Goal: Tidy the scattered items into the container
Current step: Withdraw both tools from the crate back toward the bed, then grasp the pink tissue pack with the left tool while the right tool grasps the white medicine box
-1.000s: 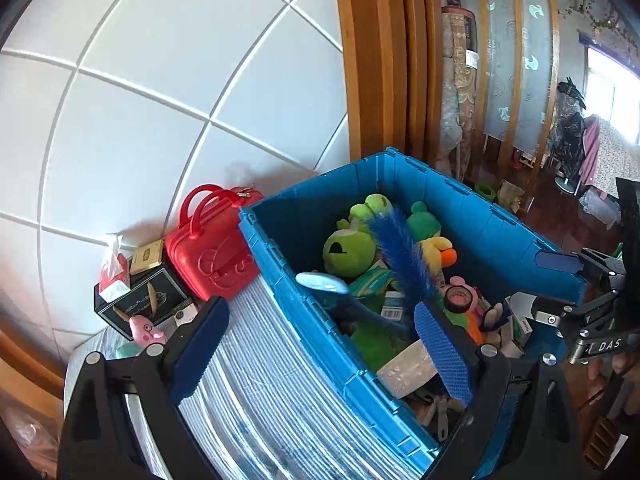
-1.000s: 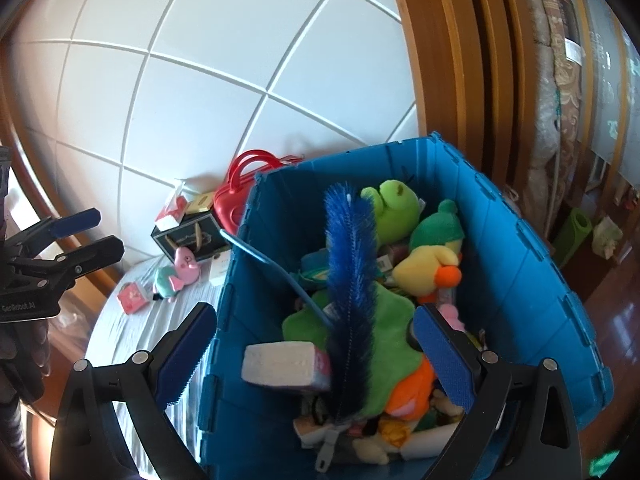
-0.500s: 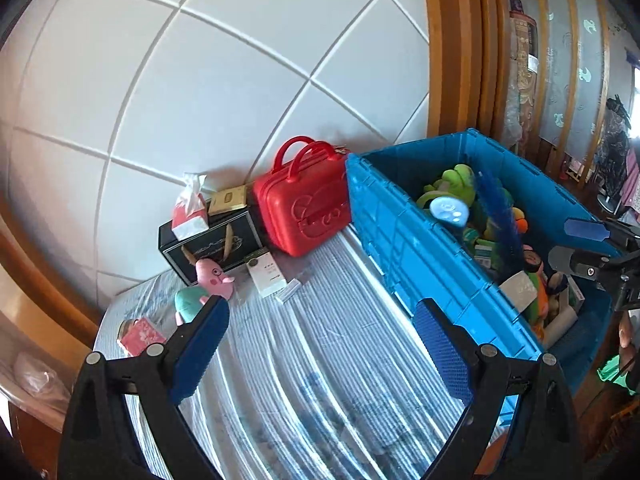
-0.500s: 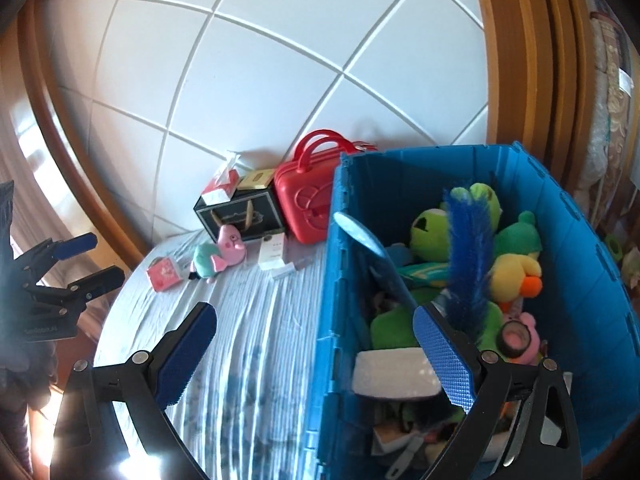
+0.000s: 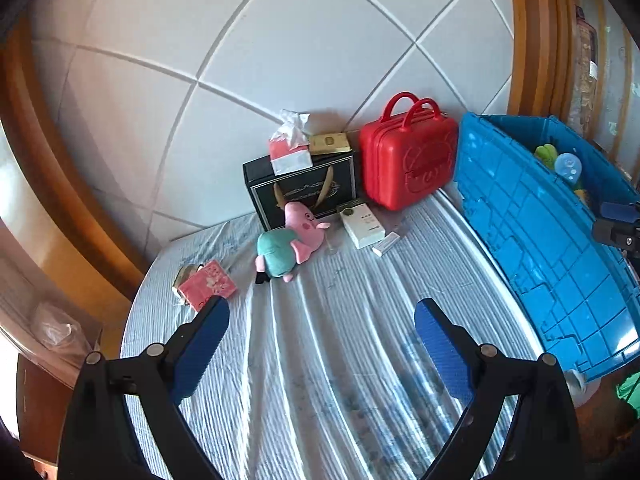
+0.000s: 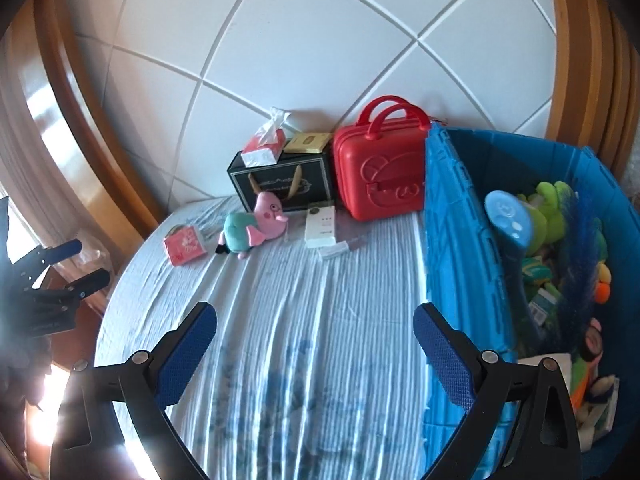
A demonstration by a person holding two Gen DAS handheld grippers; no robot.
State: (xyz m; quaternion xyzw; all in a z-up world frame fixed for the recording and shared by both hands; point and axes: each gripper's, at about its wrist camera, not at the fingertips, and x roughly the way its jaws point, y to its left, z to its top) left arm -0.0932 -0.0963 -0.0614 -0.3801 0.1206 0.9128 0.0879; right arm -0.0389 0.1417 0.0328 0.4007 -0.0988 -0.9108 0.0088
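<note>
black box (image 5: 304,192) lettering blurred, seemingly unreadable

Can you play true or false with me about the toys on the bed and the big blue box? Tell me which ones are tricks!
1. The pink pig plush is inside the blue crate. False: it lies on the striped sheet, outside the crate.
2. The red case stands right beside the crate. True.
3. Both grippers are holding something. False: the left gripper and the right gripper are both open and empty.
4. A tissue pack sits on top of the black box. True.
5. The little pink packet is the thing nearest the crate. False: it lies at the far left, past the pig.
</note>
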